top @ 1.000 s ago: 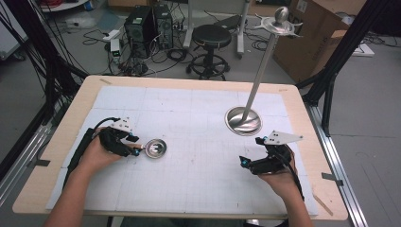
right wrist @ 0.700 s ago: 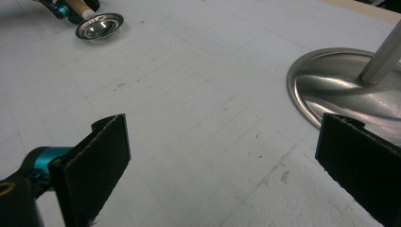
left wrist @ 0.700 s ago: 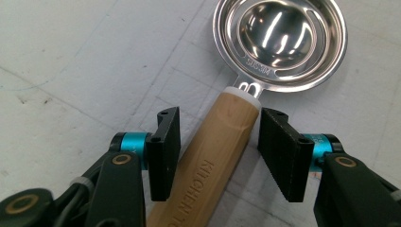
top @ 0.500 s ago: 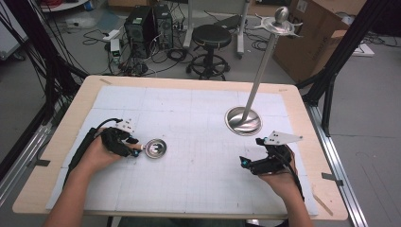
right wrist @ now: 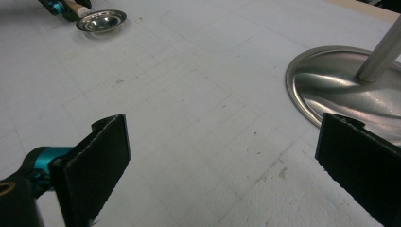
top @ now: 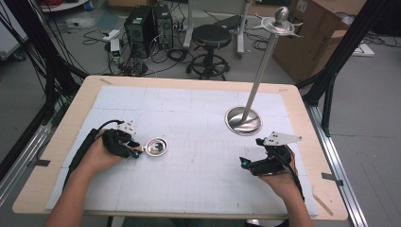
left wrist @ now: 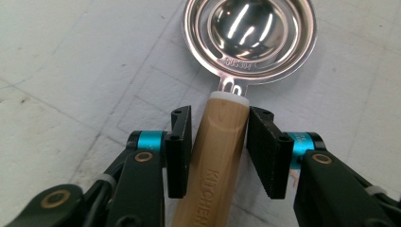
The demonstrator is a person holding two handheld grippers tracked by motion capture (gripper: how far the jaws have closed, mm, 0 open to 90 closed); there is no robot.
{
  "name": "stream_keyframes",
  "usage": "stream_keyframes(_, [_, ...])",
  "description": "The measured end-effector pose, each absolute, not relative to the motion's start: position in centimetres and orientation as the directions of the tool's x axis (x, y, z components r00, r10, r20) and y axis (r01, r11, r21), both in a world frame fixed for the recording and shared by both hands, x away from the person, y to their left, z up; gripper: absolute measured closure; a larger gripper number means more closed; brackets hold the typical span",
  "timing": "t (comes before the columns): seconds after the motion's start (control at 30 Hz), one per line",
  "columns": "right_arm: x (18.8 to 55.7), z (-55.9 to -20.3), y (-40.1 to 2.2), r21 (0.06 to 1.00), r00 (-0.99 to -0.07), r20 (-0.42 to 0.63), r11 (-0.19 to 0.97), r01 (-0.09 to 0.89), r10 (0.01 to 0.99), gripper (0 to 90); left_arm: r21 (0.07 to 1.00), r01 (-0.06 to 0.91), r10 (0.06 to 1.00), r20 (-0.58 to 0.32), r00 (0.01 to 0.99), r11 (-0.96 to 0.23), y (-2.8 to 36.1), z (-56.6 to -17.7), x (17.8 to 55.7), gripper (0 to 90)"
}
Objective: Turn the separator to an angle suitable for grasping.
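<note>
Wooden and smooth, the handle (left wrist: 218, 161) of a little metal ladle (top: 155, 146) lies between the two black jaws of the left gripper (left wrist: 220, 156). The jaws have just been closing in on the handle. One pad (left wrist: 179, 151) looks as if it touches the wood, and the other pad sits just beside it with a thin gap, so I cannot tell if they squeeze it yet. The shiny round bowl (left wrist: 249, 38) of the ladle lies flat on the white mat (top: 198, 165), just past the jaw tips. A white ring sits where the wood meets the metal. From the ladle, the right gripper (top: 250, 163) is well apart, over on the other side of the mat. Its jaws stand wide apart with nothing between them, just above the mat. A bit farther from the ladle than that gripper stands a tall metal stand (top: 262, 66) with a round shiny base (top: 243, 120). The base rests on the mat, near the right gripper. The mat covers a wooden table (top: 85, 99).
</note>
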State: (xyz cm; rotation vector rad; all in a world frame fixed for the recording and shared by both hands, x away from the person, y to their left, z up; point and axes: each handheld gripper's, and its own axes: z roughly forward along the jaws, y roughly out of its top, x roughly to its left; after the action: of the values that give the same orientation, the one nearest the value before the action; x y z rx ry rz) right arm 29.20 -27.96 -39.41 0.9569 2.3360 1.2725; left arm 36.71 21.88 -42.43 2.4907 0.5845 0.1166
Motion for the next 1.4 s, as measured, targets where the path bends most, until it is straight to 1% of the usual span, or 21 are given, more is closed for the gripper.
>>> stream_keyframes(0.17, [29.2, -39.3, -27.9, 0.831, -0.727, 0.044, 0.378, 0.407, 0.686, 2.7, 0.547, 0.377, 0.432, -0.032, 0.901, -0.748, 21.7, -42.4, 36.7, 59.5])
stream_keyframes(0.33, [29.1, -39.2, -27.8, 0.829, -0.728, 0.038, 0.385, 0.405, 0.685, 2.7, 0.544, 0.373, 0.434, -0.017, 0.901, -0.752, 21.5, -42.4, 36.6, 61.7])
stream_keyframes(0.43, [29.1, -39.3, -27.6, 0.828, -0.733, 0.036, 0.39, 0.402, 0.679, 2.7, 0.543, 0.363, 0.427, -0.009, 0.904, -0.758, 21.5, -42.4, 36.5, 64.3])
stream_keyframes(0.5, [29.1, -39.2, -27.5, 0.827, -0.735, 0.031, 0.396, 0.4, 0.678, 2.7, 0.543, 0.368, 0.431, -0.011, 0.902, -0.755, 21.4, -42.3, 36.4, 68.2])
stream_keyframes(0.67, [29.0, -39.0, -27.7, 0.832, -0.732, 0.035, 0.386, 0.398, 0.68, 2.7, 0.548, 0.366, 0.434, -0.006, 0.901, -0.752, 21.3, -42.3, 36.3, 68.3])
stream_keyframes(0.8, [28.9, -39.0, -27.9, 0.835, -0.731, 0.041, 0.378, 0.4, 0.682, 2.7, 0.563, 0.367, 0.419, -0.04, 0.907, -0.74, 21.0, -42.4, 36.2, 68.3])
stream_keyframes(1.03, [28.9, -38.9, -28.0, 0.835, -0.731, 0.038, 0.38, 0.398, 0.681, 2.7, 0.57, 0.361, 0.407, -0.05, 0.912, -0.738, 20.3, -42.5, 35.9, 68.3])
stream_keyframes(1.1, [28.9, -38.8, -28.1, 0.838, -0.731, 0.038, 0.377, 0.394, 0.681, 2.7, 0.574, 0.358, 0.394, -0.067, 0.917, -0.737, 20.1, -42.5, 35.9, 68.3])
stream_keyframes(1.4, [28.9, -38.6, -28.2, 0.84, -0.731, 0.032, 0.378, 0.389, 0.682, 2.7, 0.584, 0.317, 0.341, -0.073, 0.937, -0.747, 17.3, -42.6, 35.2, 68.4])
